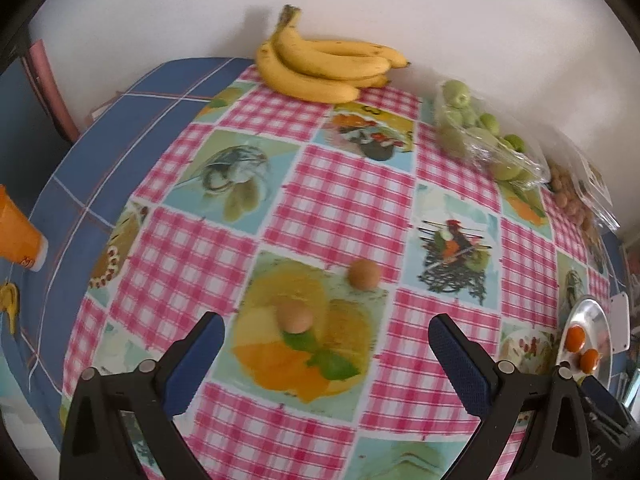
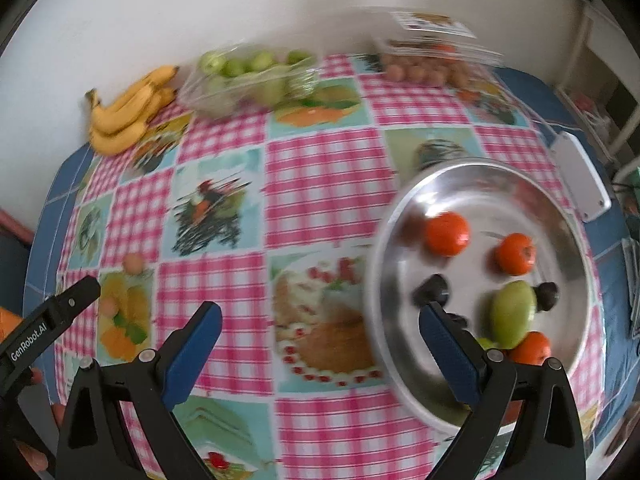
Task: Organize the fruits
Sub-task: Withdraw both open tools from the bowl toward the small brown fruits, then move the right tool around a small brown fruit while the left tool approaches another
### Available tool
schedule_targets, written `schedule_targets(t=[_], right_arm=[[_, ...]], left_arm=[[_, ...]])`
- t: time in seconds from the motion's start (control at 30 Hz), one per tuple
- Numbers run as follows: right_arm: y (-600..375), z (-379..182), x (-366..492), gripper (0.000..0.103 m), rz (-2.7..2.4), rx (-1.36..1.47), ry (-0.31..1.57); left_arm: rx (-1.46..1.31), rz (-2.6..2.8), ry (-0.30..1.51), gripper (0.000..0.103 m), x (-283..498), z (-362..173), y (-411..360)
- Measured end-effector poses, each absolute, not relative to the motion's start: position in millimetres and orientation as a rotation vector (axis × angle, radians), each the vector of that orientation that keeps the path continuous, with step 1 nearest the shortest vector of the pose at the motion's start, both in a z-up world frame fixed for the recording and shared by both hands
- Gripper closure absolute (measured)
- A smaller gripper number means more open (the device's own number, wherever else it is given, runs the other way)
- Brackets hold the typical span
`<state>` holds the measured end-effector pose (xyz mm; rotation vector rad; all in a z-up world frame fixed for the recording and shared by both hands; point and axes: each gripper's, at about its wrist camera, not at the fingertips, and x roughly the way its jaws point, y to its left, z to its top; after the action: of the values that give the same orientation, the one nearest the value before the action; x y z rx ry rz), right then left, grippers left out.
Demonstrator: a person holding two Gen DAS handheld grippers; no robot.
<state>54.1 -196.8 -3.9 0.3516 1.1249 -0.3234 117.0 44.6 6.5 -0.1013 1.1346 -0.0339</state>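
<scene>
1. In the left wrist view we see the left gripper with its jaws spread wide and nothing between them, low in the frame above the checked surface.
2. Two small round brown fruits lie there: the nearer fruit sits centre-low, between the finger lines, and the farther fruit lies just up and right of it, apart.
3. A banana bunch lies at the top centre by the wall; a clear pack of green fruits sits at the upper right.
4. In the right wrist view the right gripper also has wide, empty jaws.
5. The metal plate fills the right of that frame, holding three orange fruits, one at, a green fruit and dark pieces; the right finger overlaps the plate's lower left part.
6. Motion blur softens the plate's edge.
</scene>
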Motion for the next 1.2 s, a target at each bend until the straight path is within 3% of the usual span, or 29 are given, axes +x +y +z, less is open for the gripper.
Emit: schedule_targets(t=[0.57, 1.2], right_arm=[[-142.1, -30.5, 79.2, 0.004, -0.233, 0.265, 1.204], [-114.7, -35.3, 112.7, 0.004, -0.153, 0.317, 1.121]], left_arm=[[-0.176, -0.010, 1.177, 0.000, 117.8, -5.9, 90.9], [-0.340, 0.001, 1.250, 0.001, 139.5, -36.4, 122.0]])
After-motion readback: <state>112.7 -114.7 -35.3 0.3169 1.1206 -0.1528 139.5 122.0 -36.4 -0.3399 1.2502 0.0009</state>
